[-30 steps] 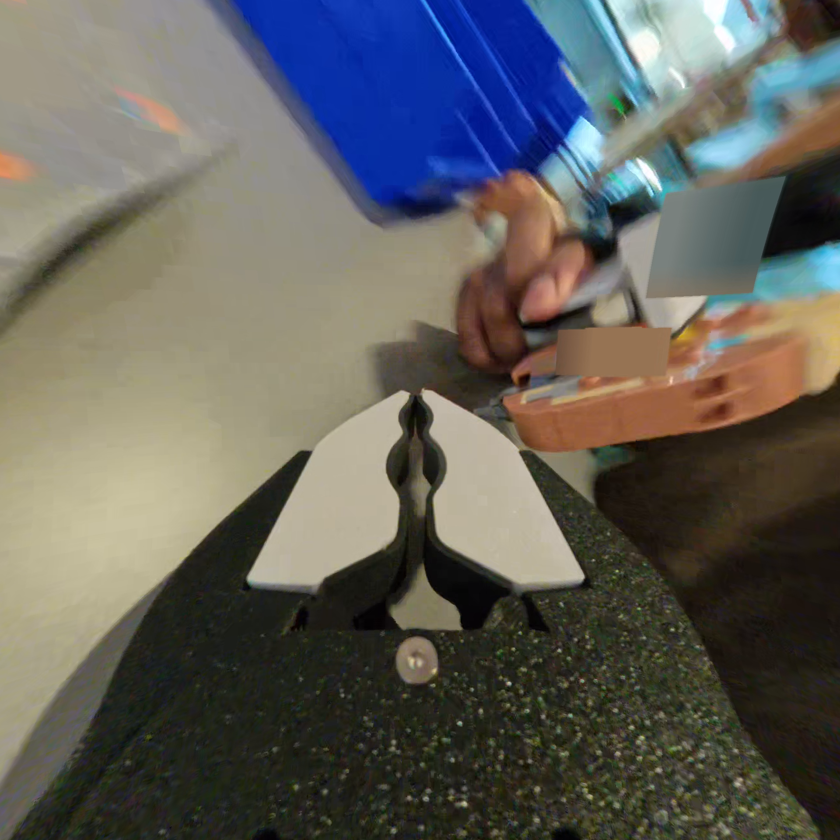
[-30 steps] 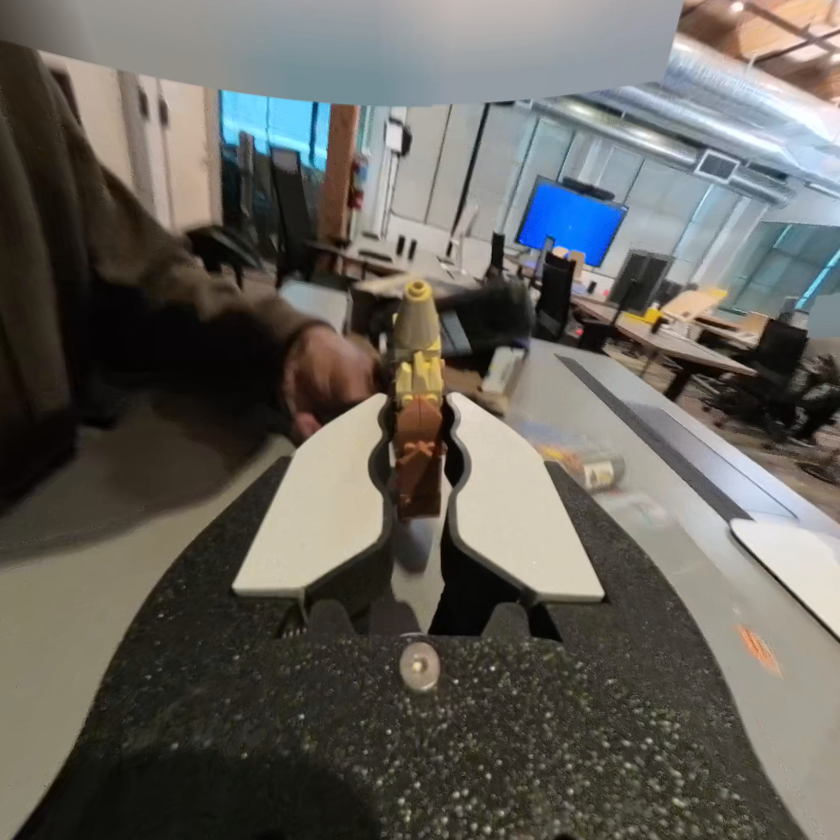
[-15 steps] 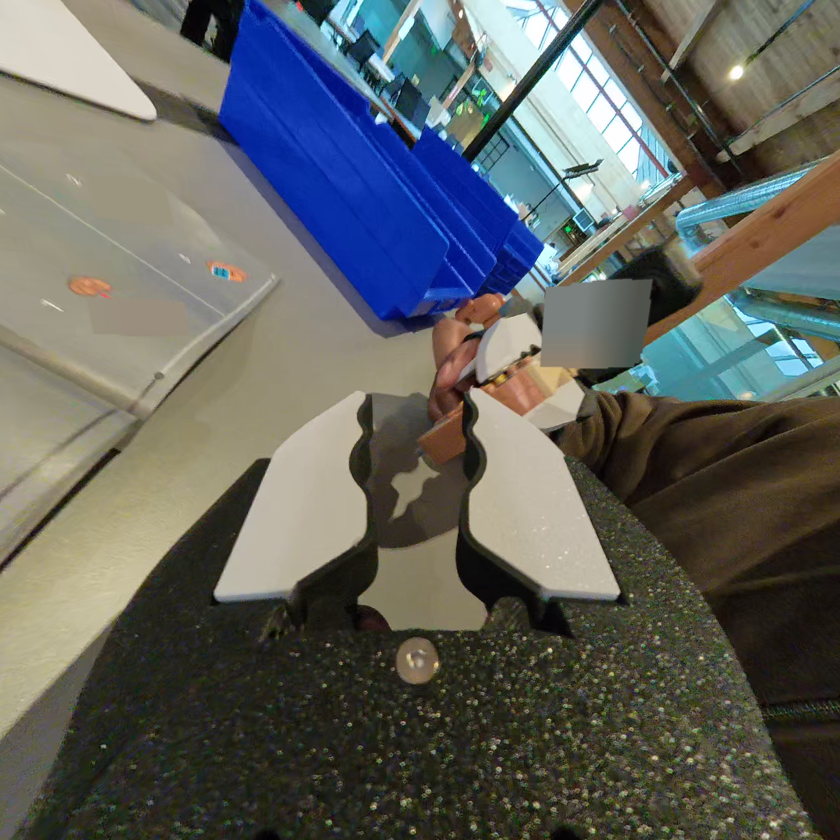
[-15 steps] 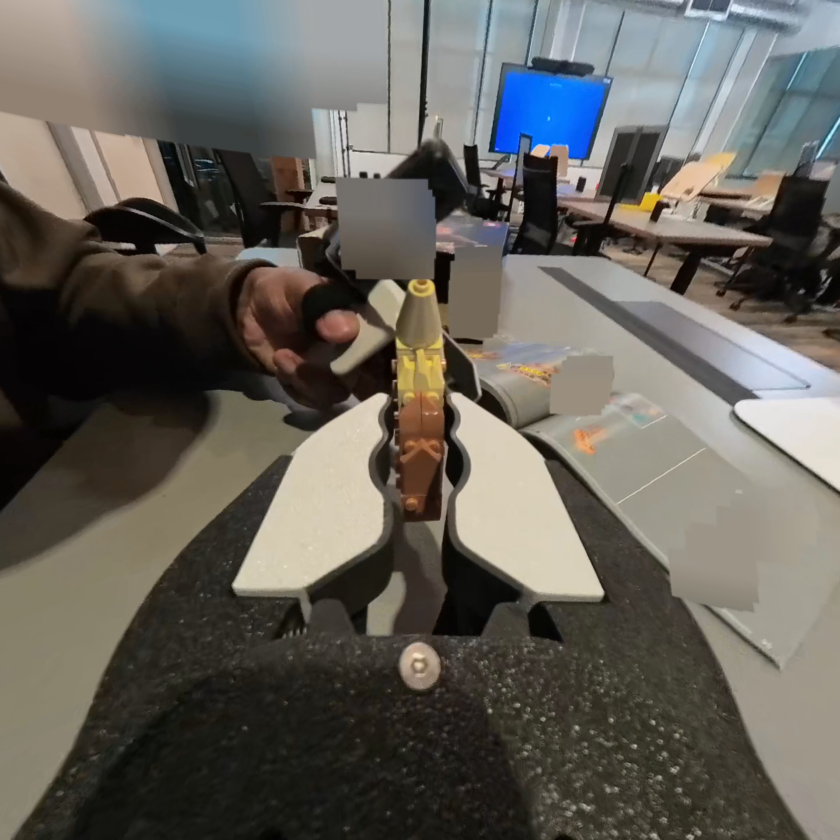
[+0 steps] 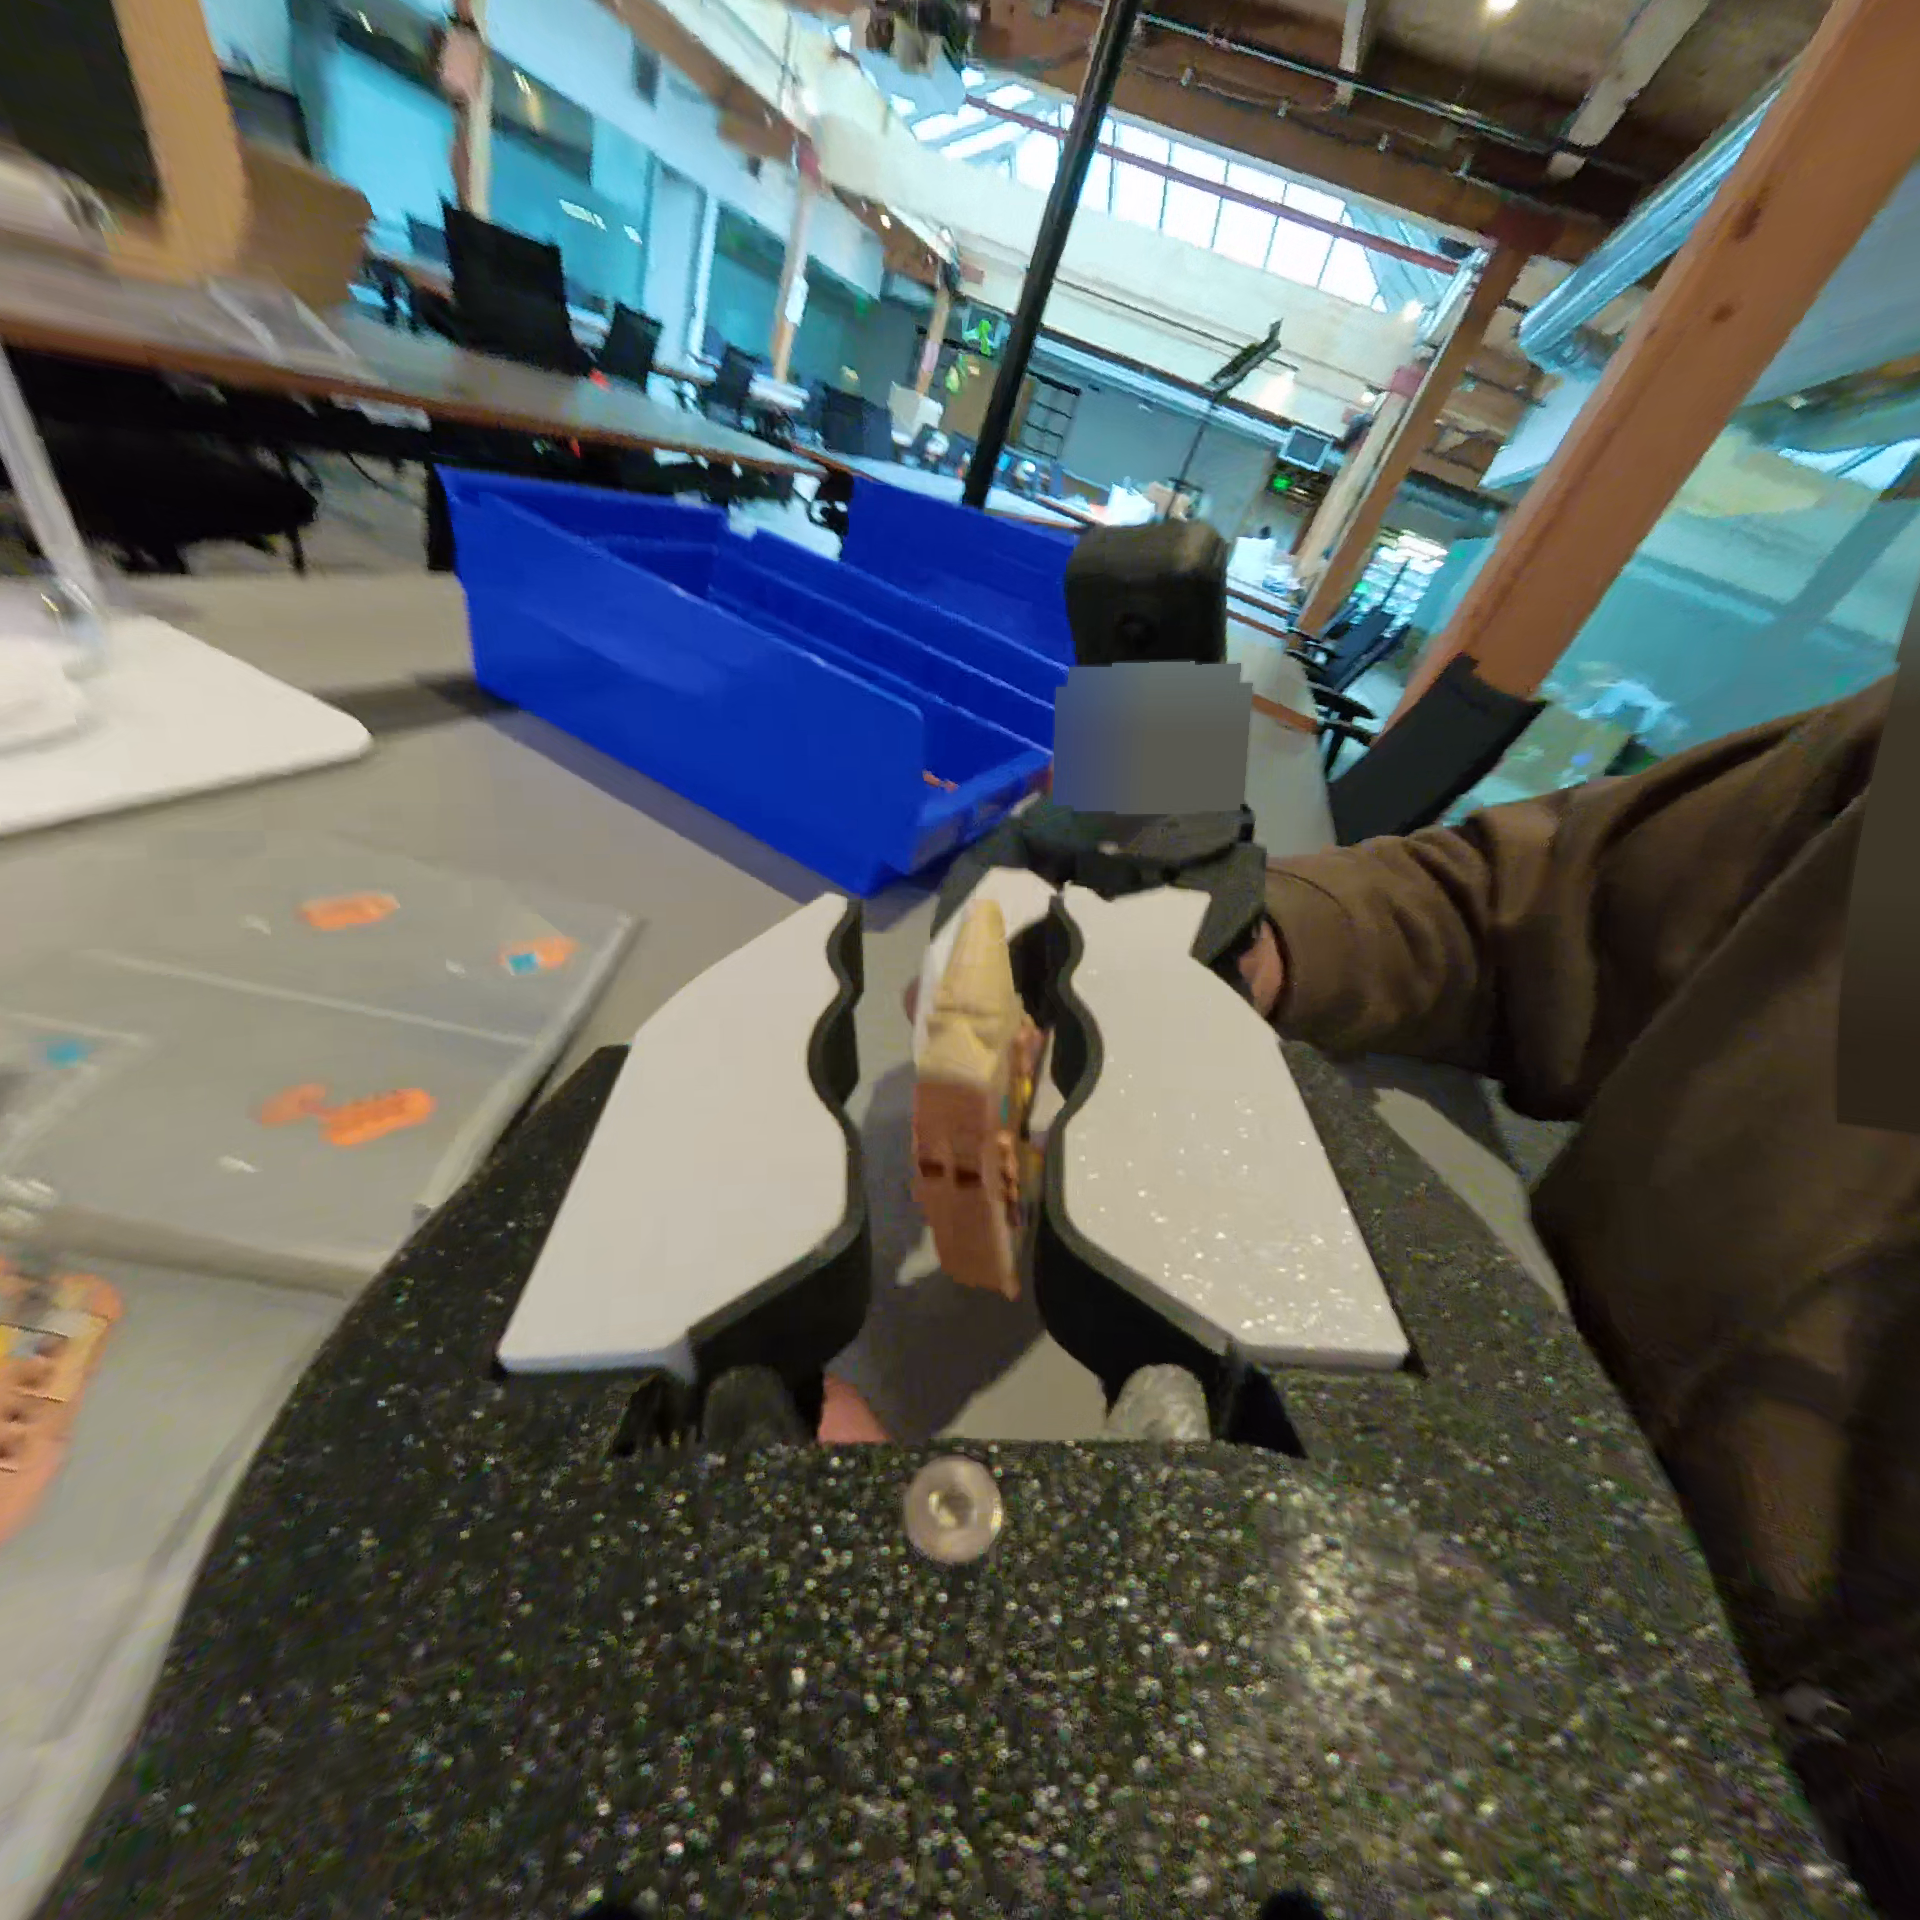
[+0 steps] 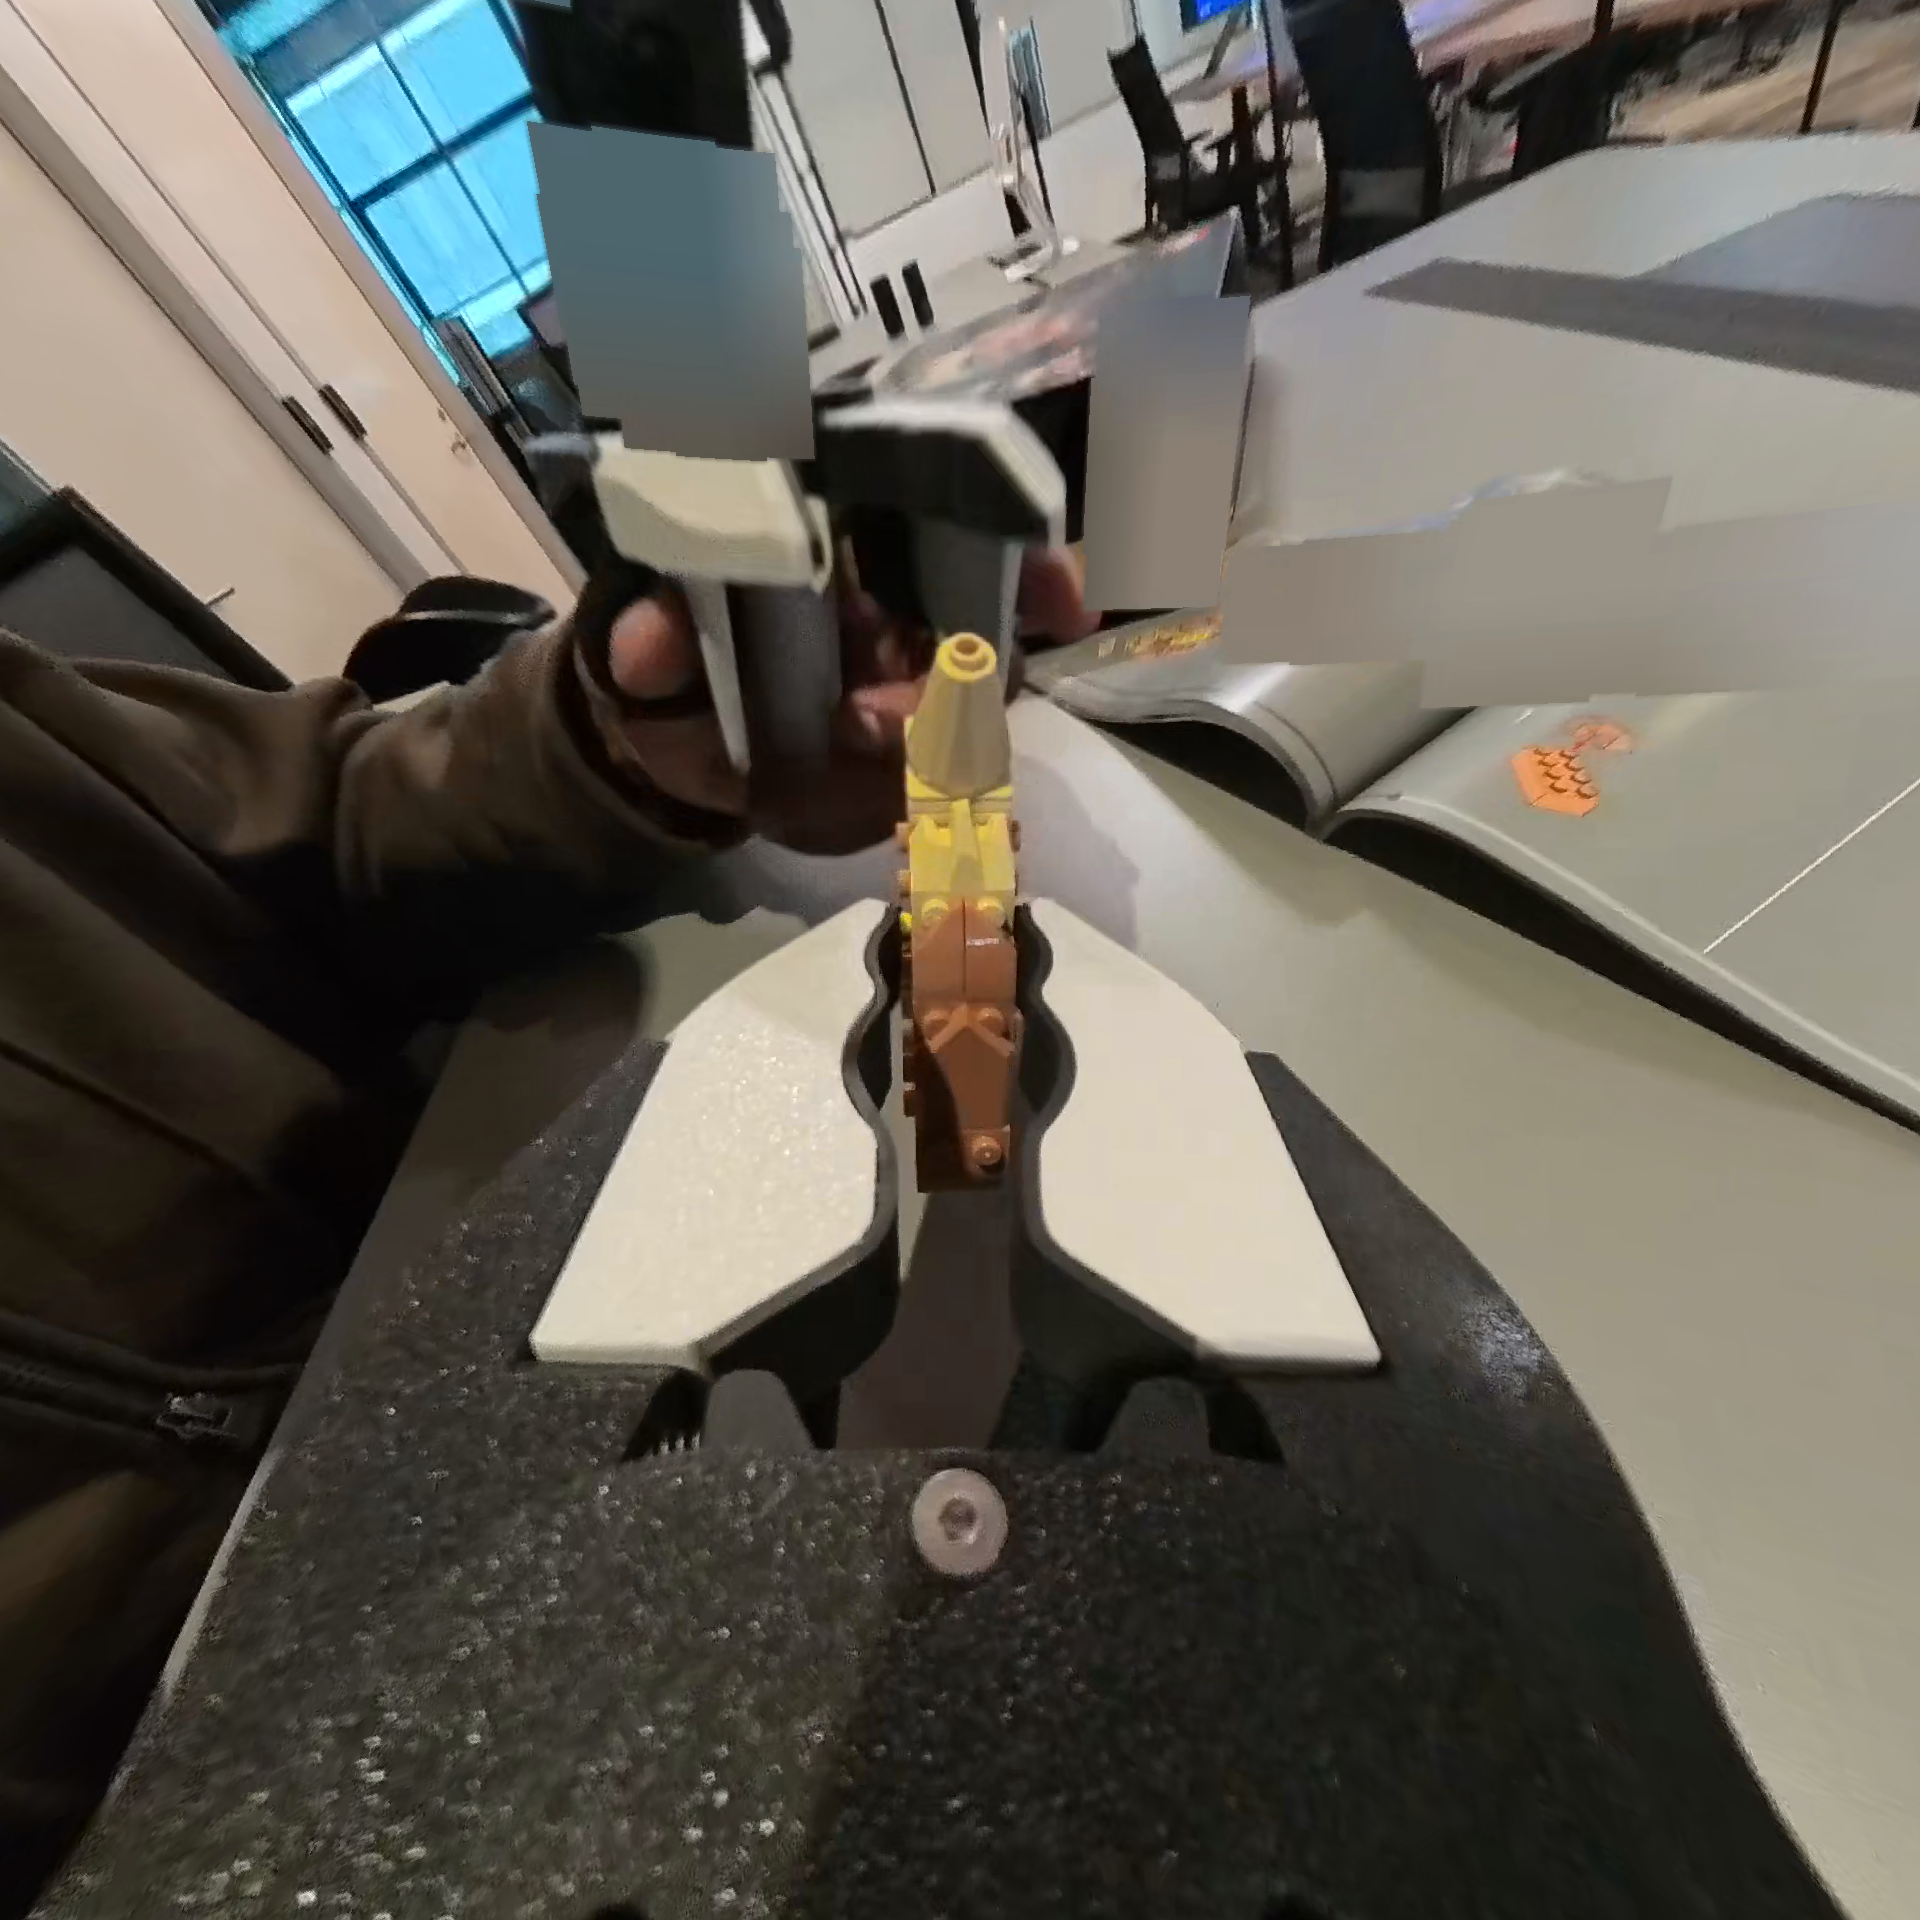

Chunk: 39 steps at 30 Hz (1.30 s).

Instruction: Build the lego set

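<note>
My right gripper (image 6: 956, 914) is shut on a small lego model (image 6: 961, 997) with a brown base, yellow middle and tan cone tip, held above the grey table. My left gripper (image 5: 951, 914) is open and faces it. The model (image 5: 977, 1091) lies between the left fingers, closer to the right-hand one, with a gap on the other side. In the right wrist view the left gripper (image 6: 852, 582) shows farther off, held in a hand, its fingers either side of the cone tip.
Blue plastic bins (image 5: 727, 675) stand at the back of the grey table (image 6: 1558, 1299). An open instruction booklet (image 5: 312, 1039) lies to the left, and also shows in the right wrist view (image 6: 1610, 831). A white pad (image 5: 156, 727) lies at the far left. There is about 6 cm between the tips of the two grippers.
My left gripper has opened and swung round to face the right one, and its fingers now straddle the model's tip. The right gripper has kept its hold on the model.
</note>
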Available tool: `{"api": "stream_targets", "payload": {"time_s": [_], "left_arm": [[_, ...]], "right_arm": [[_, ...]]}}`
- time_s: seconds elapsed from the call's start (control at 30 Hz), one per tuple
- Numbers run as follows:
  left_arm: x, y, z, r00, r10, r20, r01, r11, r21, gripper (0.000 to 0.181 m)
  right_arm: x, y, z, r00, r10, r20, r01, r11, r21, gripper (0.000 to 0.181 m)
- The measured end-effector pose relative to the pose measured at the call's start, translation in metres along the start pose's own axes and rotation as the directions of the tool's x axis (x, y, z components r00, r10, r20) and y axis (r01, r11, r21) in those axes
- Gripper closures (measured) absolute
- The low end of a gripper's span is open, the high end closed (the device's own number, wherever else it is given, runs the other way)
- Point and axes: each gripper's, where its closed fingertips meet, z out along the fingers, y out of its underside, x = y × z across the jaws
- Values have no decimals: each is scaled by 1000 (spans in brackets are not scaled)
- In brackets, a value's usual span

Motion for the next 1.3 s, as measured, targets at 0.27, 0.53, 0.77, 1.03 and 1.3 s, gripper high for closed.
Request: {"api": "stream_targets", "payload": {"time_s": [0.27, 0.53, 0.77, 1.03, 1.3], "left_arm": [[-2, 31, 21, 999, 35, -11, -36, 968, -248, 165], [-8, 33, 16, 995, -96, -18, 90, 969, -229, 173], [-12, 30, 13, 986, -163, -23, 156, 969, -190, 173], [-11, 28, 14, 971, -235, -41, 225, 960, -164, 172], [-15, 26, 7, 969, -244, -30, 237, 959, -158, 172]], "right_arm": [[3, 15, 10, 999, 49, -3, -49, 992, -119, 161], [4, 16, 10, 999, 54, -8, -54, 991, -120, 161], [6, 13, 8, 998, 64, -8, -64, 993, -98, 161], [6, 12, 7, 997, 74, 2, -74, 993, -89, 161], [6, 10, 6, 997, 75, -2, -75, 994, -73, 161]]}}
